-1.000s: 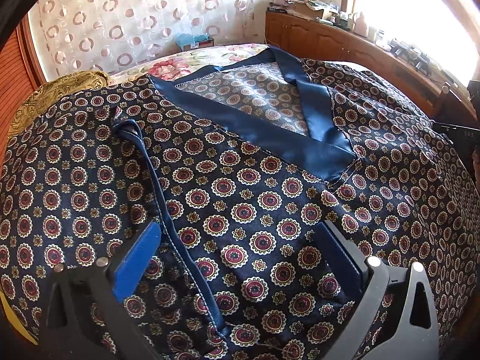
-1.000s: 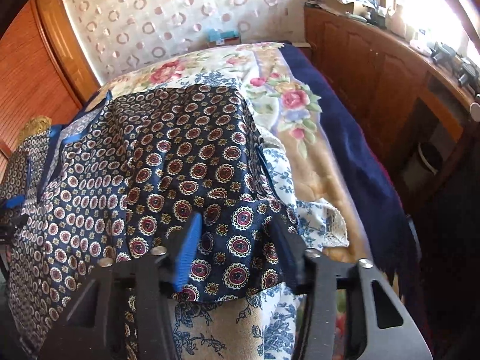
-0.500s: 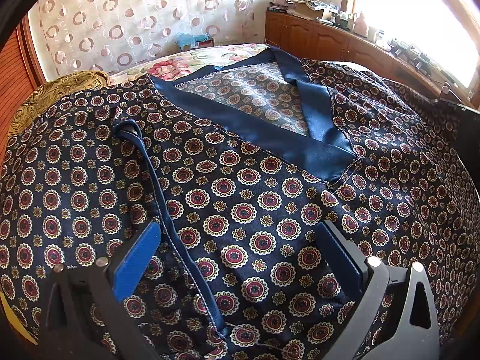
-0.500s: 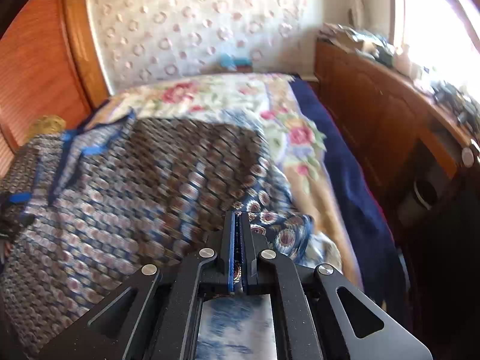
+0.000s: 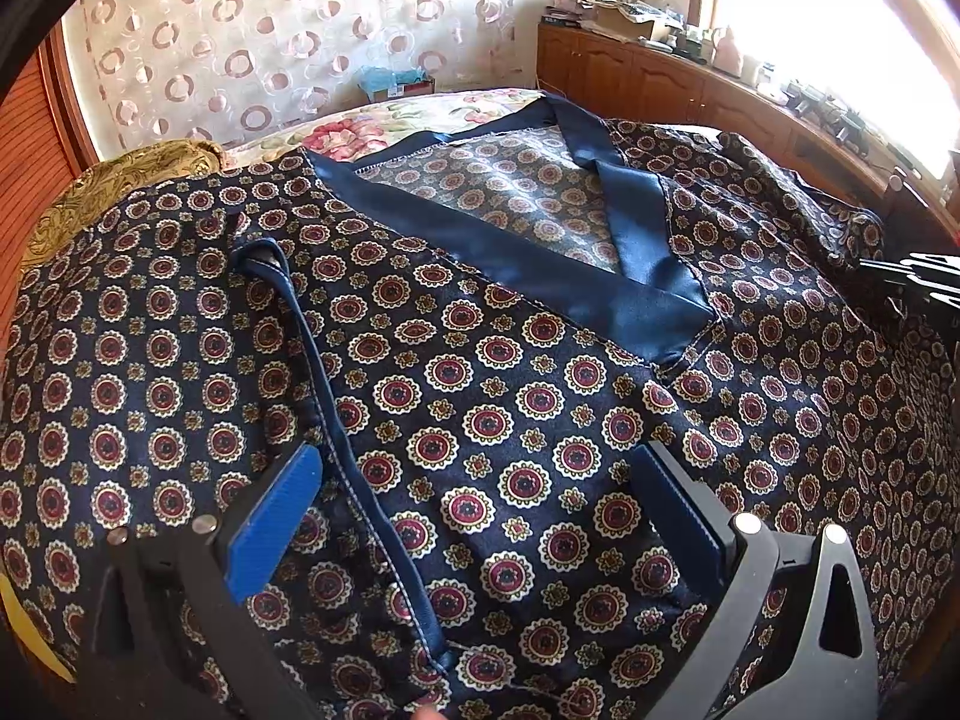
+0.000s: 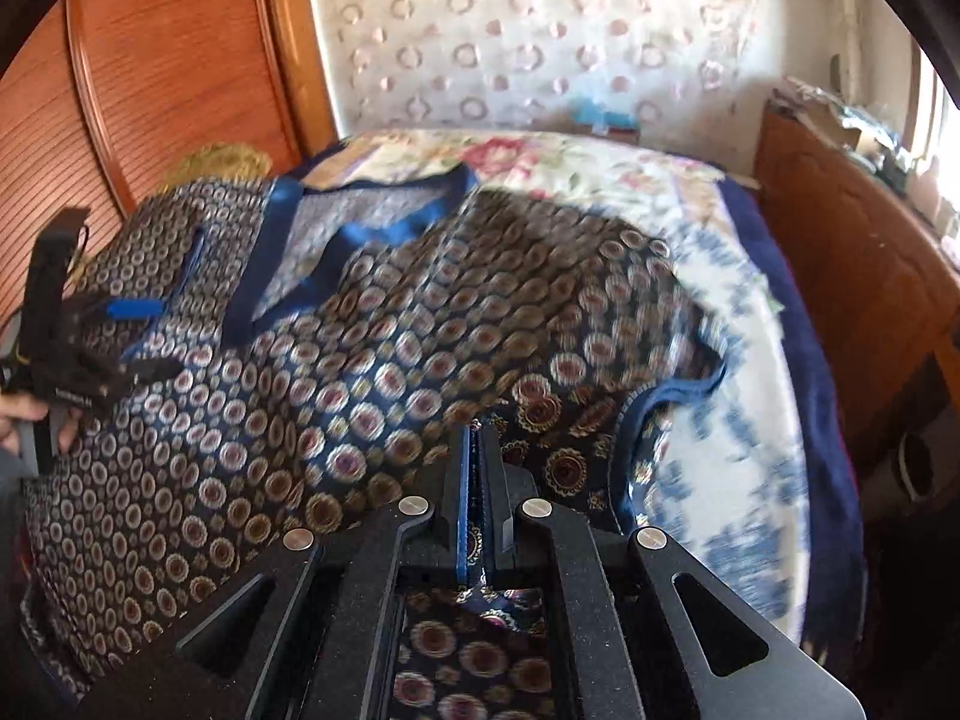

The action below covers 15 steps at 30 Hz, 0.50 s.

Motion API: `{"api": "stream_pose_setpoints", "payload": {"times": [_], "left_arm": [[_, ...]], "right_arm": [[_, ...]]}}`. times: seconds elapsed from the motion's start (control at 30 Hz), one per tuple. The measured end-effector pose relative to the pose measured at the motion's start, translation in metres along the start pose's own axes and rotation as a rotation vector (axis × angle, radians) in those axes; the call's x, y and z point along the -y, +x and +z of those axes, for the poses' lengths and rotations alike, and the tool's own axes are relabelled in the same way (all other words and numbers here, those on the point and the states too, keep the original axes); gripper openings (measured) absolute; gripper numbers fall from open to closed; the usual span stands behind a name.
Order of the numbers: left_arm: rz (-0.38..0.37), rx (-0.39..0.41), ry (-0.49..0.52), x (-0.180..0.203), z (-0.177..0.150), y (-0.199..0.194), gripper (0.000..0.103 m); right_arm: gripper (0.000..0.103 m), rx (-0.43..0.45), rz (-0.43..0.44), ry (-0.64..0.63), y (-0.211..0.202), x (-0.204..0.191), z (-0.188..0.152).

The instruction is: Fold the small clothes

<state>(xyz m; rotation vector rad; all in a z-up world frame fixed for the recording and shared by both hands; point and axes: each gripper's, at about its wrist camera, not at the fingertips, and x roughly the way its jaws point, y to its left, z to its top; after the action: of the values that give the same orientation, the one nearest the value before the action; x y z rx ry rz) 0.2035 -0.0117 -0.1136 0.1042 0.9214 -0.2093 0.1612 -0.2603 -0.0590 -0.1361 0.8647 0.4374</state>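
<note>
The patterned pyjama top (image 5: 516,420), dark navy with red-and-cream medallions and plain blue satin trim, lies spread over the bed (image 6: 708,276) and fills most of the left wrist view. Its satin collar (image 5: 636,252) opens in a V in the upper centre of that frame, showing the paler inside of the fabric, and a narrow blue-edged pocket band (image 5: 336,396) runs from centre left down toward the bottom edge.

The left tongs (image 5: 474,516) sit at the bottom of their frame, released, with the blue pads wide apart over the cloth and nothing between them. In the right wrist view they appear at the left edge (image 6: 120,336), above the garment's far side.

The right tongs (image 6: 477,480), at lower centre of their frame, are clenched on a fold of the pyjama top near its hem, and cloth shows through the frame below them. The fabric is blurred in the middle of that view. A floral bedspread (image 6: 540,162) shows beyond the garment, with a wooden sideboard (image 5: 654,78) in the upper right of the left view
</note>
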Motion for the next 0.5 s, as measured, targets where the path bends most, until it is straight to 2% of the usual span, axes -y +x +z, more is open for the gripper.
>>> {"api": "stream_pose_setpoints", "payload": {"times": [0.1,0.13,0.17,0.23,0.4,0.5], "left_arm": [[0.037,0.049,0.026,0.007,-0.004,-0.013,0.103],[0.043,0.075,0.031,0.009,-0.004,-0.02,0.103],[0.035,0.097,0.027,0.011,-0.005,-0.029,0.103],[0.009,0.141,0.009,0.013,-0.005,-0.047,0.103],[-0.041,0.27,-0.022,0.019,-0.008,-0.101,0.103],[-0.042,0.31,-0.008,0.026,-0.01,-0.123,0.103]], "right_arm": [[0.007,0.004,-0.02,0.018,-0.003,0.002,-0.002],[0.014,0.01,-0.03,0.024,-0.005,0.003,-0.001],[0.027,0.019,-0.043,0.031,-0.009,0.006,0.0],[0.044,0.049,-0.07,0.048,-0.022,0.013,0.002],[0.047,0.117,-0.119,0.103,-0.05,0.041,0.007],[0.049,0.108,-0.157,0.138,-0.051,0.058,0.007]]}}
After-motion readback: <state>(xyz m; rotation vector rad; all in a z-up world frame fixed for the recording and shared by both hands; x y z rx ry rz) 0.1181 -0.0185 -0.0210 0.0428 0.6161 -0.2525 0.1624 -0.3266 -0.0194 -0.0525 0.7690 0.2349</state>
